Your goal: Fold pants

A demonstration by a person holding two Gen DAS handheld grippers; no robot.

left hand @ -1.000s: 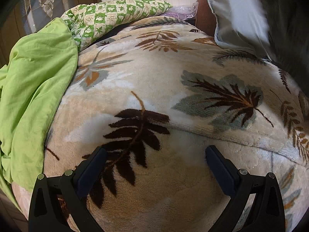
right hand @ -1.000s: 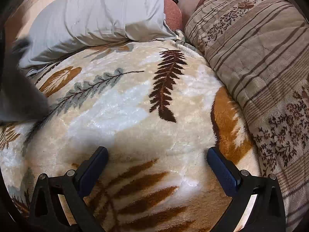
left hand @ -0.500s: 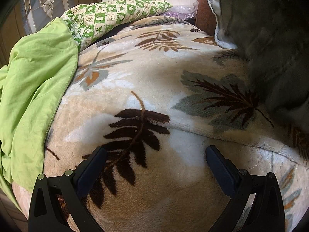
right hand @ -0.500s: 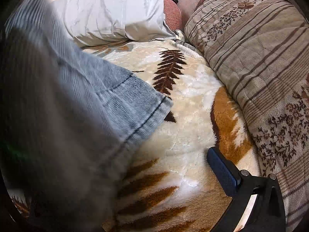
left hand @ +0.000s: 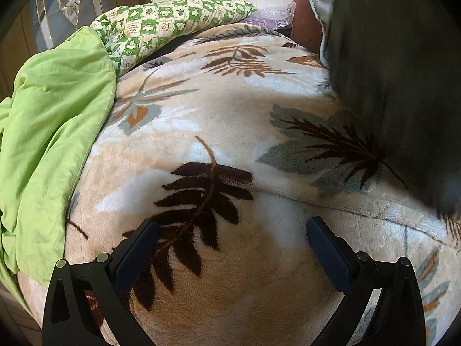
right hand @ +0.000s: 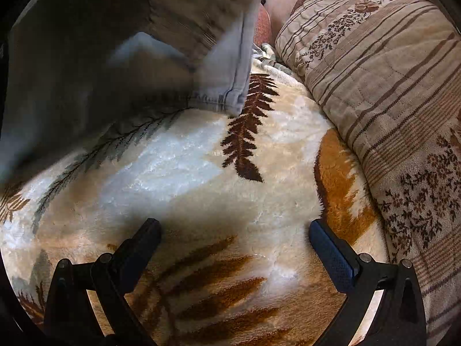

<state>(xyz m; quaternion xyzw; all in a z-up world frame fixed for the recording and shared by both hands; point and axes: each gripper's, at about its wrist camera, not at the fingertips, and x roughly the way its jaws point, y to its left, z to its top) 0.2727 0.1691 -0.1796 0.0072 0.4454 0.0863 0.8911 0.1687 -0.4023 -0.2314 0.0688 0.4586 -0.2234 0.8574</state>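
Grey-blue pants (right hand: 86, 57) hang blurred in mid-air over the upper left of the right wrist view, a hemmed leg end (right hand: 224, 98) touching the leaf-patterned blanket (right hand: 230, 155). In the left wrist view the pants (left hand: 397, 80) are a dark blurred mass at the upper right. My left gripper (left hand: 232, 250) is open and empty just above the blanket (left hand: 230, 115). My right gripper (right hand: 234, 250) is open and empty above the blanket, well short of the pants.
A lime green sheet (left hand: 52, 144) and a green-white patterned quilt (left hand: 167, 20) lie at the left. A striped brown quilt (right hand: 389, 86) lies along the right. A grey pillow edge (left hand: 319, 3) shows at the head of the bed.
The pants have swung into both views from the side, moving across the bed and covering the grey pillow. Both grippers stayed still and open.
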